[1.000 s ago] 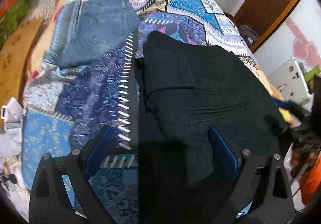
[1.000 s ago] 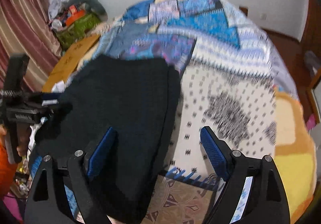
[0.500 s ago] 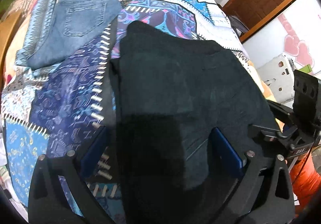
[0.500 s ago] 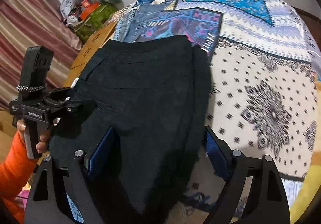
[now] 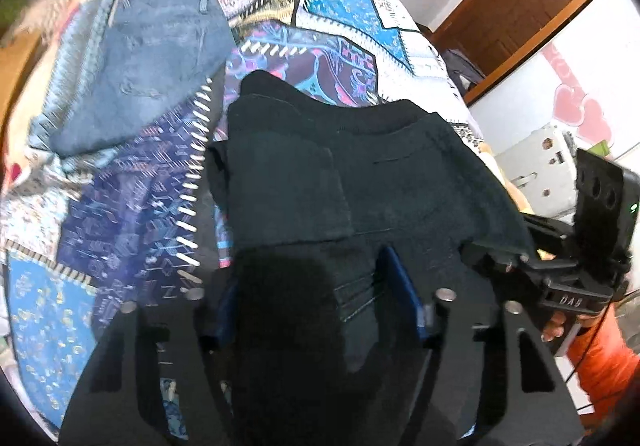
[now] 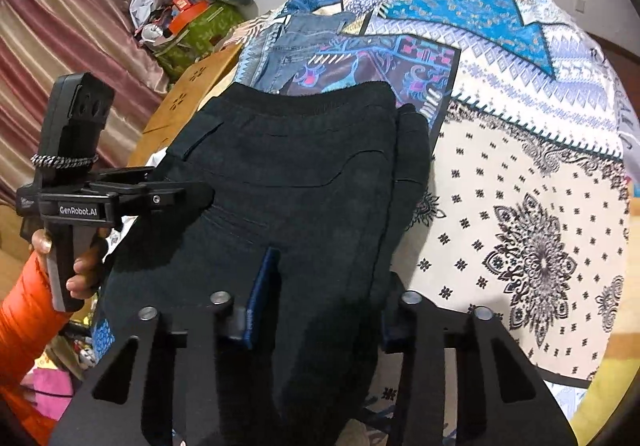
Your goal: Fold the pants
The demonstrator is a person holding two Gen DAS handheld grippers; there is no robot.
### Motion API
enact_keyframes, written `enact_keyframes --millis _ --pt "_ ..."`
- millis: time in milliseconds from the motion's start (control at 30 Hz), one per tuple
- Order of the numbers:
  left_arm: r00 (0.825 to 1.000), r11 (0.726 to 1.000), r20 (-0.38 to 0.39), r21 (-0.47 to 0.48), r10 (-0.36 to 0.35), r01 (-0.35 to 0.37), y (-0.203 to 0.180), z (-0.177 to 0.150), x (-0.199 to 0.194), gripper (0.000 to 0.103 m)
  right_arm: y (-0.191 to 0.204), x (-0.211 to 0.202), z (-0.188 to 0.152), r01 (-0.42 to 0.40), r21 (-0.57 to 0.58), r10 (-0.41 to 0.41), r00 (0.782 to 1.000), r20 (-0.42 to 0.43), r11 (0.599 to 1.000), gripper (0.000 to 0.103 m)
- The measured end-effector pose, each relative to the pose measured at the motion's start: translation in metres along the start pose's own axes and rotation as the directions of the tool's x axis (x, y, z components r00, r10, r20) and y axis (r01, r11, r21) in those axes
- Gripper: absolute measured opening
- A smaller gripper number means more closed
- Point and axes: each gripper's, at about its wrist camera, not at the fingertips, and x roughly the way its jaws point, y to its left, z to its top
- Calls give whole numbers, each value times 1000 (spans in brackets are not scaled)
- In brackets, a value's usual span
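Black knit pants (image 5: pixel 360 182) lie folded on the patchwork bedspread (image 5: pixel 120 230), near its front edge, their ribbed waistband toward the far end, as I work both tongs into the near end of the cloth. My left gripper (image 5: pixel 316 310) has just been closing, with a thick fold of the dark fabric between its blue pads; whether those pads already press the cloth I cannot tell. My right gripper (image 6: pixel 320 298) has just been closing too, and it now pinches the pants' near end along their right side. A folded pair of blue jeans (image 5: pixel 140 66) sits well apart toward the far left corner of the bedspread.

I judge the main risk to be an uneven hold: if the left side bites only the top layer, lifting would peel the fold open and leave the lower layers behind. With one side gripped and the other loose, the stack could skew or slide toward the front edge and off the bed. Snagging the bedspread beneath along with the pants is another hazard.
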Motion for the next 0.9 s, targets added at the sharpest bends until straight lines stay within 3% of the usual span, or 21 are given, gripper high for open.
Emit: enact_keyframes --millis 167,367,633,900 --pt "998 999 42 19 35 -36 -5 -2 -14 35 10 -7 3 44 -23 -44 999 32 999 24" --pt "988 993 139 84 73 -86 -21 -1 -48 28 32 -27 13 74 -69 -66 991 113 995 22" --pt "934 980 333 101 131 -174 -17 19 -118 28 68 -49 55 104 -144 -64 963 261 984 21" --pt "879 966 433 58 202 -251 20 65 -154 28 95 -28 116 107 -207 -31 940 340 972 21"
